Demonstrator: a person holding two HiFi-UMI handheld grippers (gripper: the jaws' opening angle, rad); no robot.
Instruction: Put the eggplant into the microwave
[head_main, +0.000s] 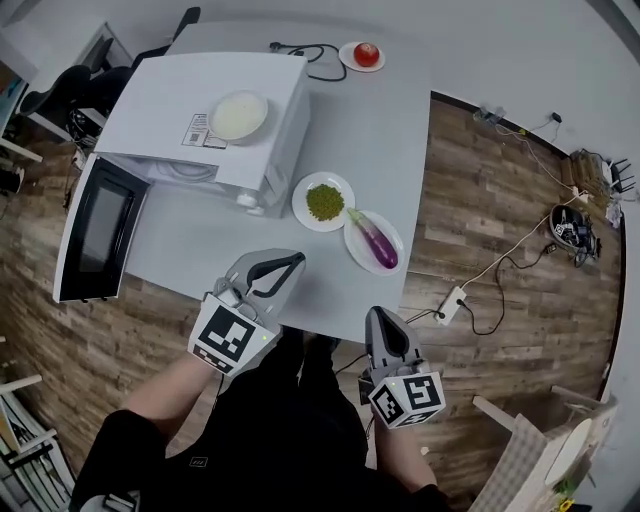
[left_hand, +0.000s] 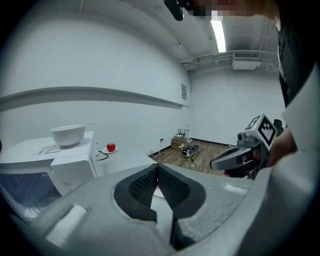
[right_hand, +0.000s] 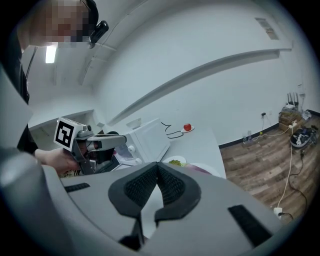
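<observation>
Purple eggplant diagonal on plate, stem toward microwave, left gripper and right gripper closed, empty

Bright, even indoor light through strongly curved wide-angle lenses.

In the head view the white tabletop was lit flatly from above, with no hard glare and only a soft, pale shadow beside the microwave; the middle was sharp, while the wooden floor bowed towards the edges. Both gripper views sat inside a black round vignette, and the walls curved heavily. A ceiling light strip burned out to pure white in the left gripper view, and another did the same in the right gripper view. The nearest foreground looked slightly soft, and far details were small and hazy.
</observation>
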